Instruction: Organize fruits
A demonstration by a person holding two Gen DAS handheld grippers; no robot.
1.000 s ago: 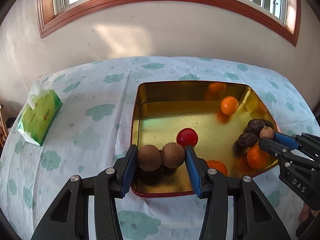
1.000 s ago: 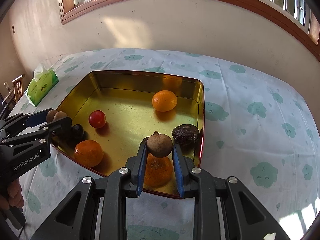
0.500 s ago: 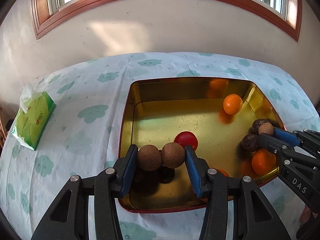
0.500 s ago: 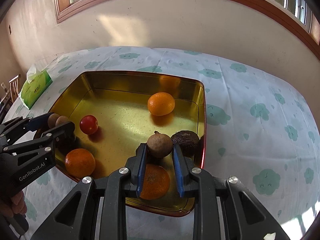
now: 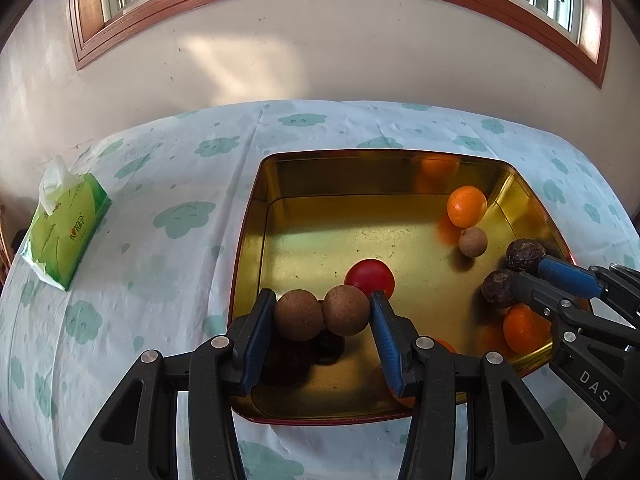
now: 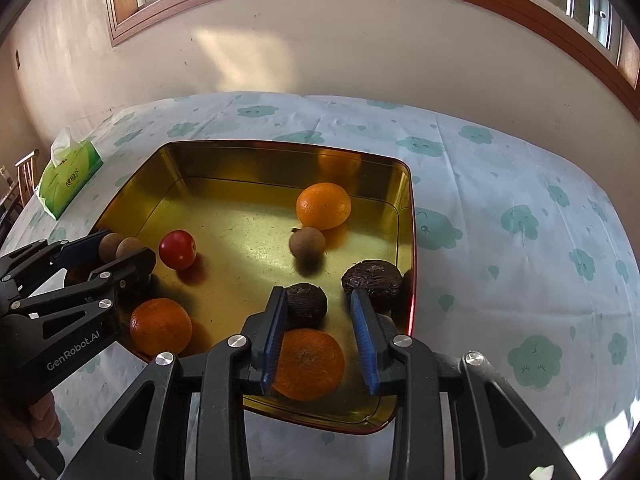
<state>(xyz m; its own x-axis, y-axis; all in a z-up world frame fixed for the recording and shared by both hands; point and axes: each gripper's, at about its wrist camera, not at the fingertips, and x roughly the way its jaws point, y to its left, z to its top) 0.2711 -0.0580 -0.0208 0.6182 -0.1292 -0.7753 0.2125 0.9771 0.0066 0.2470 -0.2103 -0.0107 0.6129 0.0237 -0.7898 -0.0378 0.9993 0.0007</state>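
My left gripper (image 5: 322,308) is shut on two round brown fruits (image 5: 298,315) side by side, above the near left corner of the gold tin tray (image 5: 248,216). My right gripper (image 6: 319,296) hangs over the tray's near right corner; its jaws are opening and press on nothing. A small brown fruit (image 6: 307,242) lies loose on the tray floor against an orange (image 6: 323,205). A dark wrinkled fruit (image 6: 306,306) sits by the right gripper's left finger, another (image 6: 372,278) beyond the right finger, and an orange (image 6: 308,364) lies below the jaws.
In the tray lie a red fruit (image 6: 177,249) and another orange (image 6: 161,326) near the left gripper. A green tissue pack (image 5: 66,228) lies on the cloud-print cloth at far left. A wall and window stand behind the table. A person's hand (image 6: 40,420) shows at lower left.
The right jaws have parted and let go of the small brown fruit, which now rests by the far orange. The left gripper keeps its two brown fruits.
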